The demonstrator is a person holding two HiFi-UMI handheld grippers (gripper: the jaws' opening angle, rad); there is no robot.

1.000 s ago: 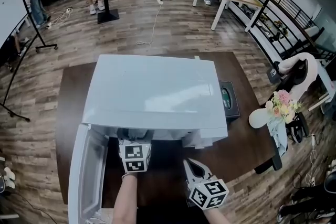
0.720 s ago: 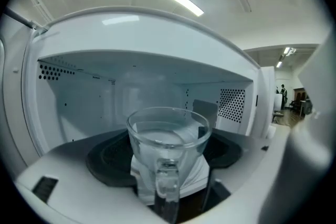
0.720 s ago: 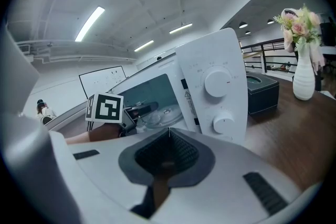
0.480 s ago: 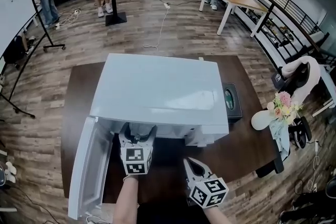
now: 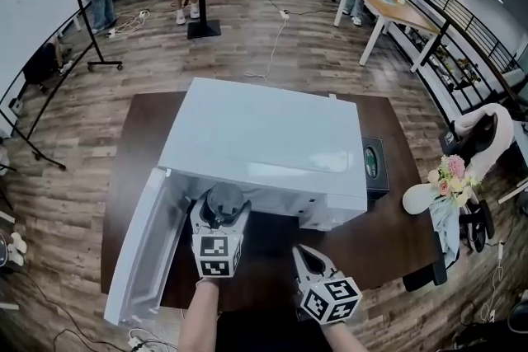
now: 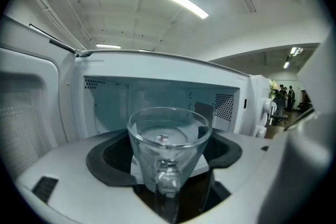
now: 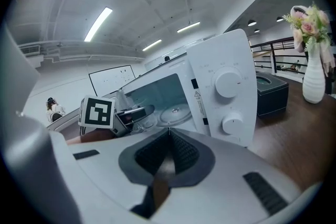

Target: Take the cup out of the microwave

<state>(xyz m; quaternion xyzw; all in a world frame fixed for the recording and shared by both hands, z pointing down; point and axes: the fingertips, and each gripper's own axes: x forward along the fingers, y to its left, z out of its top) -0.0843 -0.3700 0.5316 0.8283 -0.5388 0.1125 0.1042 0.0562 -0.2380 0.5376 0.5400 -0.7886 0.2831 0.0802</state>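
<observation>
A white microwave [image 5: 264,144] stands on the dark table, its door [image 5: 144,247] swung open to the left. My left gripper [image 5: 223,212] is shut on a clear glass cup [image 5: 224,199], holding it just in front of the cavity opening. In the left gripper view the cup [image 6: 169,136] sits upright between the jaws of that gripper [image 6: 168,168], handle toward the camera, with the empty cavity [image 6: 157,97] behind it. Lower right in the head view, my right gripper [image 5: 300,251] hangs shut and empty. Seen along its own jaws, the right gripper [image 7: 169,131] points at the microwave's control panel [image 7: 223,94].
A black box [image 5: 375,165] lies right of the microwave. A white vase with flowers [image 5: 444,179] stands at the table's right edge [image 5: 404,239]. The open door blocks the left side. People and other tables are far behind.
The left gripper has drawn back toward me with the cup, which has come from inside the cavity to just outside the opening. The right gripper has barely moved.
</observation>
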